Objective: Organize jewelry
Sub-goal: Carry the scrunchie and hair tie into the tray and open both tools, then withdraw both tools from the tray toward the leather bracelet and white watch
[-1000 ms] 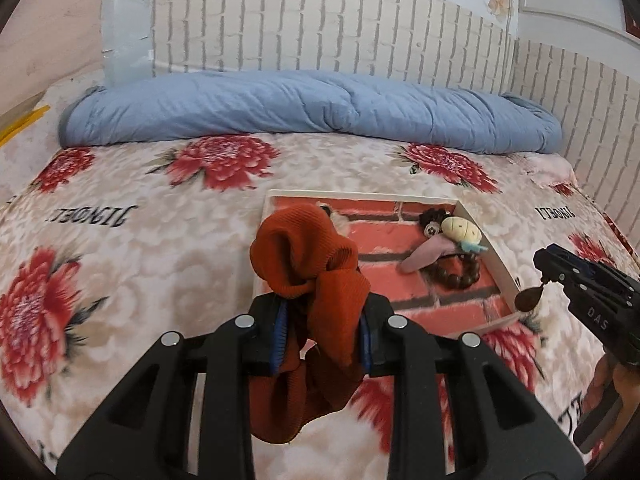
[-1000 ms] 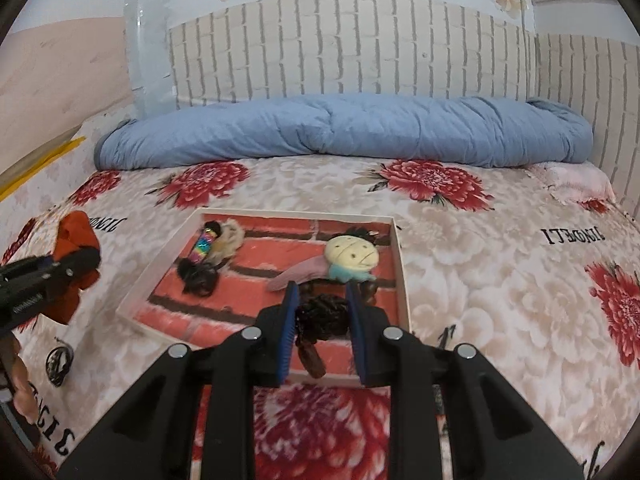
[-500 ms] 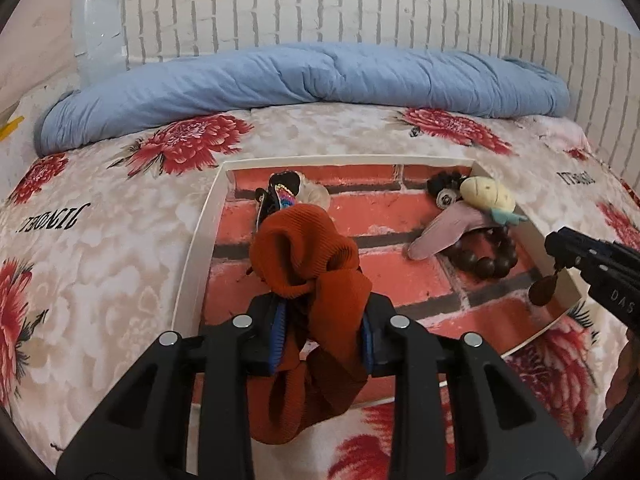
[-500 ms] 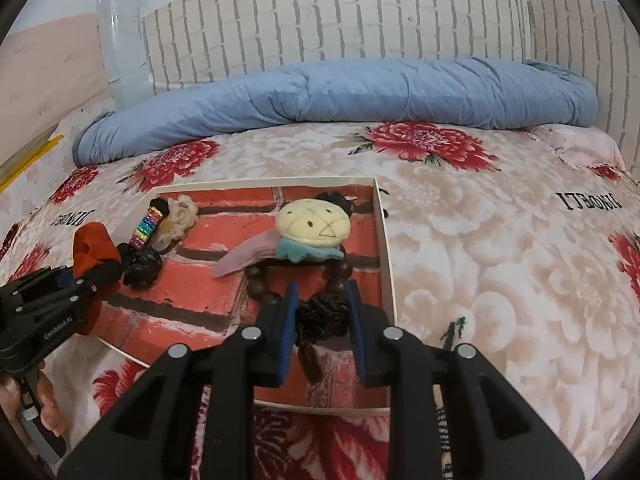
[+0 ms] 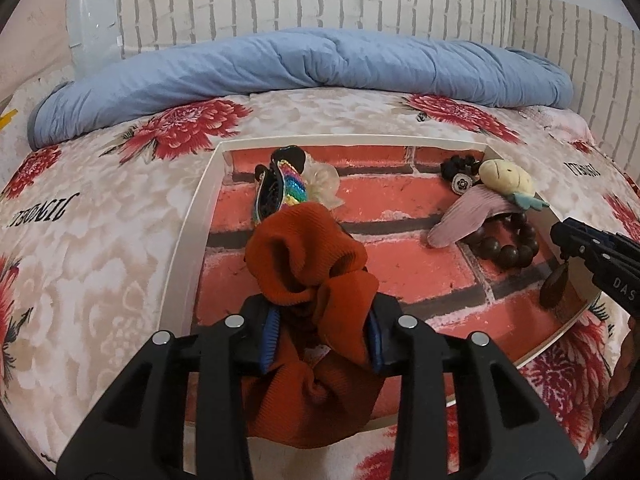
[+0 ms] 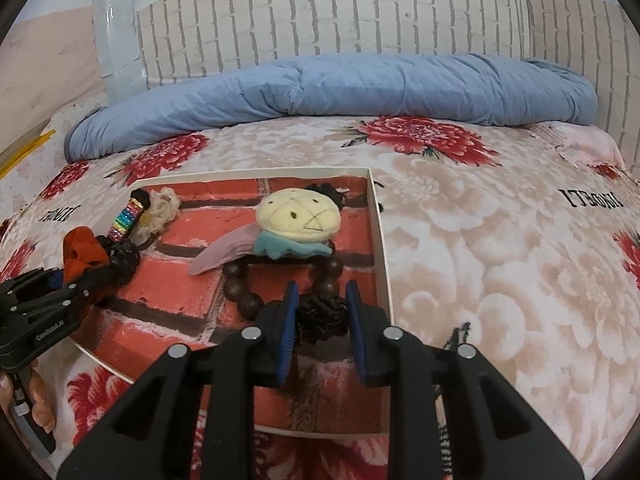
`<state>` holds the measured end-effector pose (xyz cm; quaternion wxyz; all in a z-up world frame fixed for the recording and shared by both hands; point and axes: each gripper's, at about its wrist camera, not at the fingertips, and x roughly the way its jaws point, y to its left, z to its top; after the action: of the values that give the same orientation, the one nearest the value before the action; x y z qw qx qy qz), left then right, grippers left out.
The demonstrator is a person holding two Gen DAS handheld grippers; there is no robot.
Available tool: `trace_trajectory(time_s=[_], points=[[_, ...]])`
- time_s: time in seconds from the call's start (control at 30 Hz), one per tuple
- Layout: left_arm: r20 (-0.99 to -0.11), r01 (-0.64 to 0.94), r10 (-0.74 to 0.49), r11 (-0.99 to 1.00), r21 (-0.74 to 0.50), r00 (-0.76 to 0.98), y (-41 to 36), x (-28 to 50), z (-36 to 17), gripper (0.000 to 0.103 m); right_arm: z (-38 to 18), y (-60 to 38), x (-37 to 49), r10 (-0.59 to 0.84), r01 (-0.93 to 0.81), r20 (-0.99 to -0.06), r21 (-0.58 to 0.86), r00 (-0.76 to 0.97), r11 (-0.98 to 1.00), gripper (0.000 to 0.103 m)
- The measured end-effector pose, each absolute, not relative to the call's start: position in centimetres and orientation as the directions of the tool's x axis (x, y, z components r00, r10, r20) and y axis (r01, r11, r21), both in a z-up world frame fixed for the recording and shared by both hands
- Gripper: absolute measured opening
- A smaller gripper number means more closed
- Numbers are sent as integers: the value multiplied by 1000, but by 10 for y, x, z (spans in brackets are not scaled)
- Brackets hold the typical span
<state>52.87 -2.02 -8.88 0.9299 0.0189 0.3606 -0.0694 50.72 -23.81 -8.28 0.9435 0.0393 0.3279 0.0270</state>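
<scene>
My left gripper (image 5: 320, 332) is shut on an orange fabric scrunchie (image 5: 308, 264) and holds it over the near left part of a white-rimmed tray (image 5: 188, 236) with a red brick-pattern floor. My right gripper (image 6: 322, 320) is shut on a dark braided cord (image 6: 320, 314) with a brown teardrop pendant (image 5: 554, 288), over the tray's near right corner. In the tray lie a rainbow hair clip (image 5: 286, 192), a cream scrunchie (image 6: 160, 208), a yellow plush hair tie (image 6: 298, 218) with a pink ribbon, and a brown bead bracelet (image 5: 508, 246).
The tray sits on a bed with a floral cover (image 6: 480, 240). A rolled blue quilt (image 5: 300, 64) lies along the brick-pattern wall at the back. A small dark item (image 6: 454, 336) lies on the cover right of the tray.
Both grippers have moved forward over the tray, each still holding its item. The left one went from the bed cover in front of the tray to above its floor.
</scene>
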Motion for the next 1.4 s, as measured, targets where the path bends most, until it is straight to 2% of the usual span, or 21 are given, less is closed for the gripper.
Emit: trace_trajectory(time_s=[0.3, 0.8, 1.0, 1.07, 1.13, 1.2, 1.4], points=[[-686, 139, -128, 990, -40, 717, -16, 534, -94, 37, -93, -231, 518, 44, -20, -644, 45, 764, 999, 25], [-712, 125, -120, 991, -46, 692, -16, 541, -100, 48, -94, -220, 527, 18, -32, -655, -10, 756, 999, 26], [-707, 125, -118, 991, -42, 697, -17, 539, -99, 57, -92, -225, 527, 28, -28, -653, 11, 757, 1000, 26], [-705, 125, -111, 992, -31, 701, -17, 539, -99, 63, -91, -227, 526, 27, -23, -649, 15, 761, 1000, 29], [-696, 121, -101, 992, -20, 711, -18, 536, -96, 71, -90, -228, 525, 24, -20, -646, 14, 763, 1000, 38], [-687, 123, -105, 992, -23, 719, -17, 534, -93, 73, -88, -228, 523, 18, -18, -641, 6, 768, 1000, 41], [-661, 134, -123, 990, -34, 740, -17, 526, -83, 82, -75, -232, 515, 2, 2, -602, 5, 799, 1000, 61]])
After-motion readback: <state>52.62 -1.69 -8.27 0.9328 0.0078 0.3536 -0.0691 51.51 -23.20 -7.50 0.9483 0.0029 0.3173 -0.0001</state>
